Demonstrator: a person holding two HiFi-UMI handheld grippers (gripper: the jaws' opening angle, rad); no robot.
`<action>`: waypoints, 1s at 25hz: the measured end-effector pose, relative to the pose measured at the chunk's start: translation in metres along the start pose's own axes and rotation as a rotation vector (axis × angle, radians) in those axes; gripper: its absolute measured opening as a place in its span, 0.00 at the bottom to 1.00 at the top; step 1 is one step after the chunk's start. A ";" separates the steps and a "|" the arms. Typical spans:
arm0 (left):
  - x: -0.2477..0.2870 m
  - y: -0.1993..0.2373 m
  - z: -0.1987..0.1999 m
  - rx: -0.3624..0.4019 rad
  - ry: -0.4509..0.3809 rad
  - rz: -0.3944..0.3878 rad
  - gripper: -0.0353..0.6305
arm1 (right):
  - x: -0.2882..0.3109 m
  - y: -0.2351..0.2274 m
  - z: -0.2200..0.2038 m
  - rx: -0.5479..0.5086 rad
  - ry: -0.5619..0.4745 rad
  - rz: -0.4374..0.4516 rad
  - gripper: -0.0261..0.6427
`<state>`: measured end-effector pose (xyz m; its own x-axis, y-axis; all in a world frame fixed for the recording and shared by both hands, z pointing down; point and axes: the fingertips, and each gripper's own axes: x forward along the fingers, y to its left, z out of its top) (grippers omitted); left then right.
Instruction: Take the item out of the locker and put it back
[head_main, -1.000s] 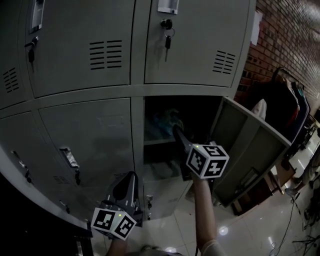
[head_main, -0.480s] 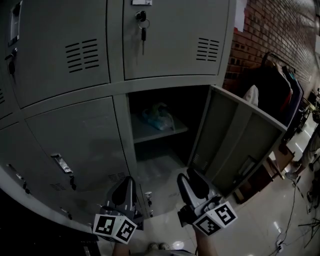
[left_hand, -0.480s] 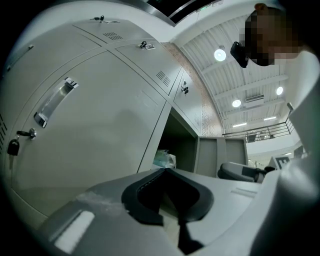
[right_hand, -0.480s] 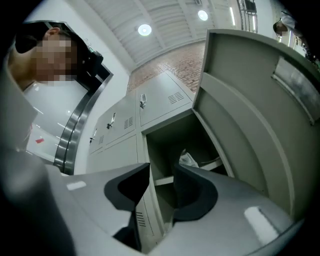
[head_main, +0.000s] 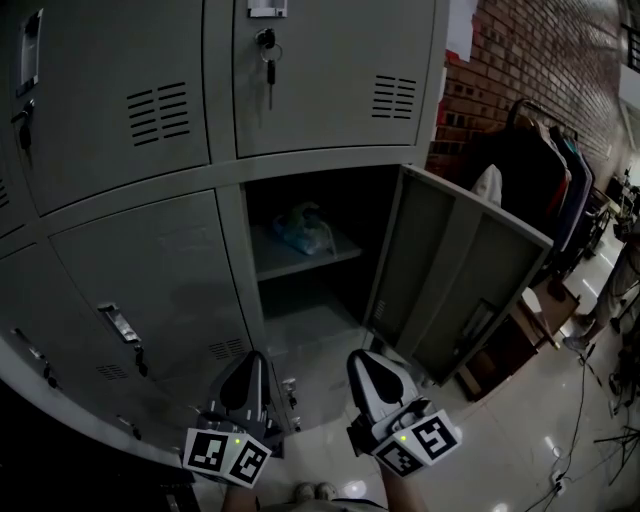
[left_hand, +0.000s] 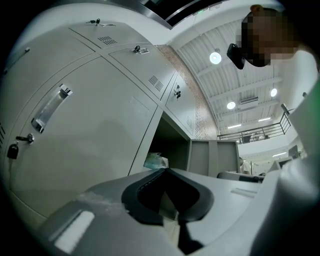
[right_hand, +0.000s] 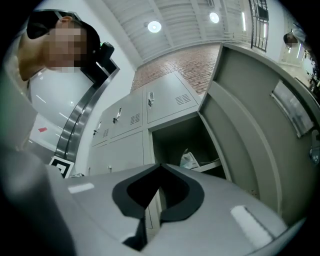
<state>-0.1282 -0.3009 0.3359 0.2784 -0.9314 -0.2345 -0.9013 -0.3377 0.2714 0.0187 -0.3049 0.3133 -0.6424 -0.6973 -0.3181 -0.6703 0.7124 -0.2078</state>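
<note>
Item is a crumpled plastic bag (head_main: 303, 228), pale teal and white, sitting on the shelf (head_main: 310, 260) in the upper part of the open locker (head_main: 262, 300). I judge it light, soft and floppy. It is not fragile, but the film is slick and would sag or slip from a shallow pinch. What's inside it I can't tell. Best hold looks like the bunched top folds, pinched deep so several layers stack between the pads, then lifted straight clear of the shelf edge.

Left gripper (head_main: 247, 365) hangs low in front of the closed lower-left locker door (head_main: 150, 270), jaws together, nothing between them, touching nothing.

Right gripper (head_main: 368, 365) is beside it, below the open compartment and well apart from the bag. Its jaws have just been closing and now meet at the tips with nothing between them.

Open door (head_main: 470, 270) swings out to the right, clear of both grippers.
</note>
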 end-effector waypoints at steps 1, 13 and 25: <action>-0.001 -0.003 0.000 -0.003 -0.001 -0.001 0.06 | -0.002 0.001 0.002 -0.004 0.002 0.001 0.04; -0.072 -0.050 -0.009 -0.023 -0.059 -0.036 0.06 | -0.094 0.044 -0.023 0.015 0.077 0.024 0.04; -0.345 -0.120 0.017 -0.026 -0.055 -0.009 0.06 | -0.272 0.257 -0.021 0.059 0.044 0.064 0.04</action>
<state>-0.1215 0.0632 0.3677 0.2675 -0.9196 -0.2877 -0.8898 -0.3503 0.2926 0.0132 0.0658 0.3660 -0.6997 -0.6521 -0.2918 -0.6053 0.7581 -0.2426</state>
